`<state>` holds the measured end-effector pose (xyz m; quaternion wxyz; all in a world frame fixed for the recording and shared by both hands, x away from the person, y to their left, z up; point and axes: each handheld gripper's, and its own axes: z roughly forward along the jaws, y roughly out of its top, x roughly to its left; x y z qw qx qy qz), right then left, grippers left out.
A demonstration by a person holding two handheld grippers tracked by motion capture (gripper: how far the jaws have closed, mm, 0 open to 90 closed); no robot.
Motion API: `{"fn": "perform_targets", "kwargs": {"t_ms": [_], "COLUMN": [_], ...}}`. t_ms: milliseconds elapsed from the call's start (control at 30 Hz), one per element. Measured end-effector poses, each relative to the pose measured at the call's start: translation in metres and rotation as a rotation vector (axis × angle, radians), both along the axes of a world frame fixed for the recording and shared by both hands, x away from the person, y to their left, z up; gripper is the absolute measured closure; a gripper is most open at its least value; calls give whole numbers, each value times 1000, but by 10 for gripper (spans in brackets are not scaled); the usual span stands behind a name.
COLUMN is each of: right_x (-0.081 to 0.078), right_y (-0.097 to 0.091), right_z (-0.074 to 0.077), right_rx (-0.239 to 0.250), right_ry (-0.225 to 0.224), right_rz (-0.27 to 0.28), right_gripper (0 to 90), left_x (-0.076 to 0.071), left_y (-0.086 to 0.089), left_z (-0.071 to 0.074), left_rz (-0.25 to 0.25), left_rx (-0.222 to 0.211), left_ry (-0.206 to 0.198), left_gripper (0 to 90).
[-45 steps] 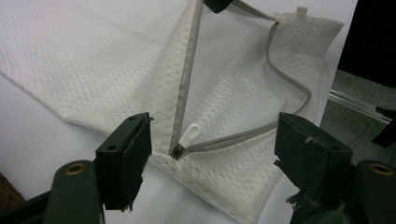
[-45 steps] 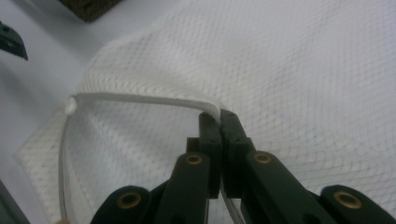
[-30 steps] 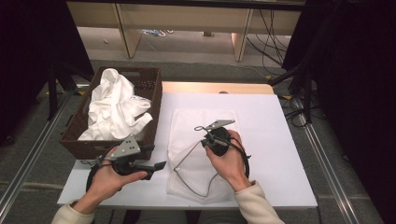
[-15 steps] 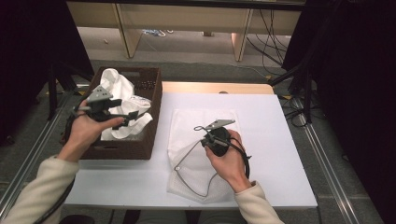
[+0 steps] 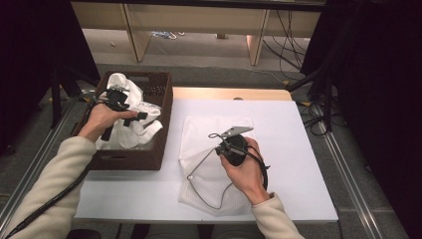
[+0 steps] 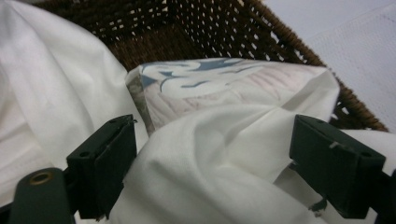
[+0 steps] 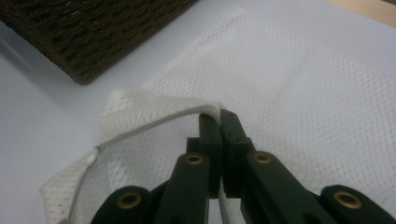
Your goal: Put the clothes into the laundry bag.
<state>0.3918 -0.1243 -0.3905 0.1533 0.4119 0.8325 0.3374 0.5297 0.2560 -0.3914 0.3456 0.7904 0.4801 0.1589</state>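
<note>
No legible text, label, brand, number or sign is found in any view. A blue and grey printed pattern is seen on a white cloth [image 6: 224, 88] at the upper centre of the left gripper view, lying in the wicker basket [image 6: 196, 28]; no letters can be made out in it.

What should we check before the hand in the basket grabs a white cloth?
1. Left tool open wide: ok.
2. White cloth sits between its jaws: ok.
3. Cloth is inside the basket, within reach: ok.
4. Right tool shut on the mesh bag's edge: ok.
5. Bag mouth held open enough for a cloth: cannot tell.
6. Only one cloth between the jaws: cannot tell.
</note>
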Motion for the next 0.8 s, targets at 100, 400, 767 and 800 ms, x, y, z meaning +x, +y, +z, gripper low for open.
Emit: {"fn": "perform_targets", "kwargs": {"t_ms": [100, 400, 767, 800], "right_x": [1, 1, 2, 2], "right_y": [-1, 0, 0, 0], "right_z": [0, -2, -4, -3], "right_rx": [3, -5, -10, -13], "right_ry": [4, 4, 0, 4], "right_rz": [7, 18, 19, 22], "right_gripper": [900, 900, 900, 900], "left_x": [0, 4, 10, 12], "left_y": [1, 3, 6, 5], "left_z": [-6, -10, -34, -38], "left_rz": [13, 41, 94, 101], "left_rx": [-20, 24, 102, 103], "left_ry": [14, 24, 157, 162], "left_gripper": [151, 125, 10, 2]}}
